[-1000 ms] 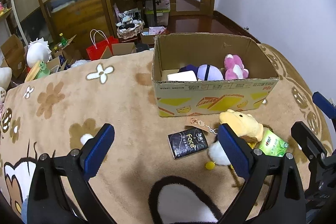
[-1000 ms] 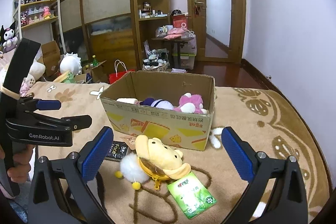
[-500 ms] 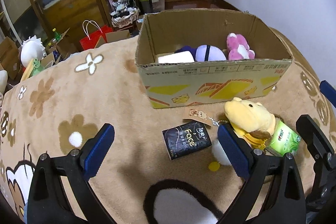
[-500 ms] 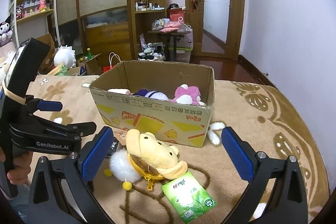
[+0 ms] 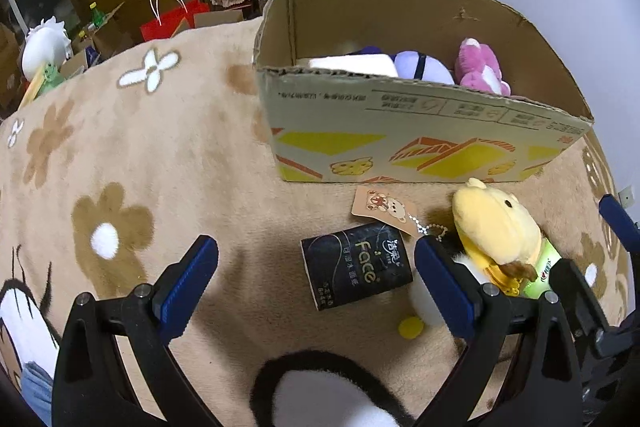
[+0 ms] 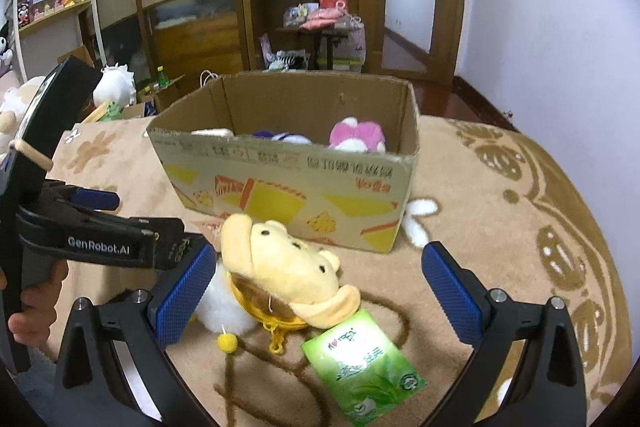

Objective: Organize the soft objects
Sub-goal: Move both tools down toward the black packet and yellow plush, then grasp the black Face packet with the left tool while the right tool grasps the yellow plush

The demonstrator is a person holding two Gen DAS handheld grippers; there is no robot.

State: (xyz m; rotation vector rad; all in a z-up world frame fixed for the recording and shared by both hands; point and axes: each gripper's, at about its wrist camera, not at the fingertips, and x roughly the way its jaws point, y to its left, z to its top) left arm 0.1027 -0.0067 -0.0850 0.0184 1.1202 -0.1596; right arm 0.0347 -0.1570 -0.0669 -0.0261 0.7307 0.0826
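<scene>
Two grippers under my control, both spread wide, nothing clamped. My left gripper (image 5: 316, 281) hovers over black tissue pack (image 5: 356, 271), which lies between its fingers. My right gripper (image 6: 316, 289) frames yellow plush toy (image 6: 280, 263); green tissue pack (image 6: 362, 367) touching it, nearer me. Cardboard box (image 6: 288, 183) just ahead, pink plush (image 6: 358, 135) inside.

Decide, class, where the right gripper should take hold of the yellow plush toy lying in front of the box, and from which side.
Probably across the yellow plush toy's rounded head, coming down from above. The head is the bulkiest raised part, and the open right gripper already straddles it. The toy rests partly on the green tissue pack, so avoid pinching that.
</scene>
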